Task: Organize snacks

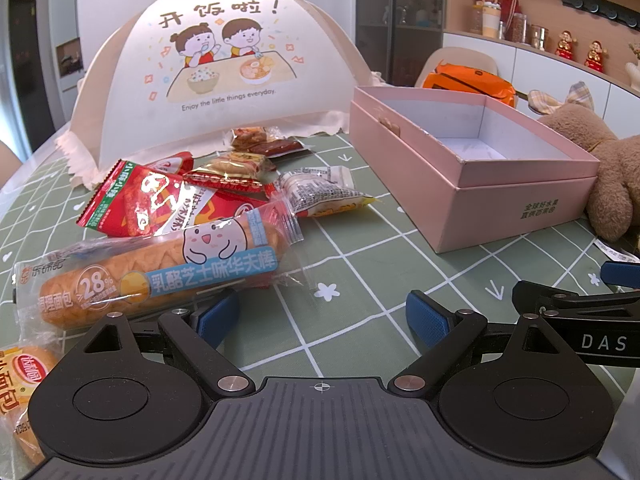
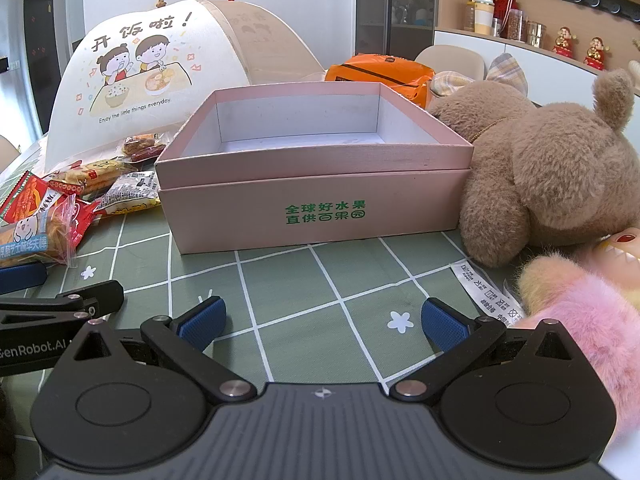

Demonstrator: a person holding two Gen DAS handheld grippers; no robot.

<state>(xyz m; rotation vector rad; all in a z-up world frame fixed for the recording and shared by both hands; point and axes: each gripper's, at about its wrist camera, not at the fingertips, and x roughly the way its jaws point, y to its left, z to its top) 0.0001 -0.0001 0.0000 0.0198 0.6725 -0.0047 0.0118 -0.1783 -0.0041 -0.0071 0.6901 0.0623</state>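
Above tablecloth, both hand-held grippers agape.

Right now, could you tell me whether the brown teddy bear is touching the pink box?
Touching: in the right wrist view the brown teddy bear presses against the right wall of the pink box, with no gap.

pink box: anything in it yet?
Empty, as far as visible. The pink box is open-topped; both views show only bare white floor and walls inside.
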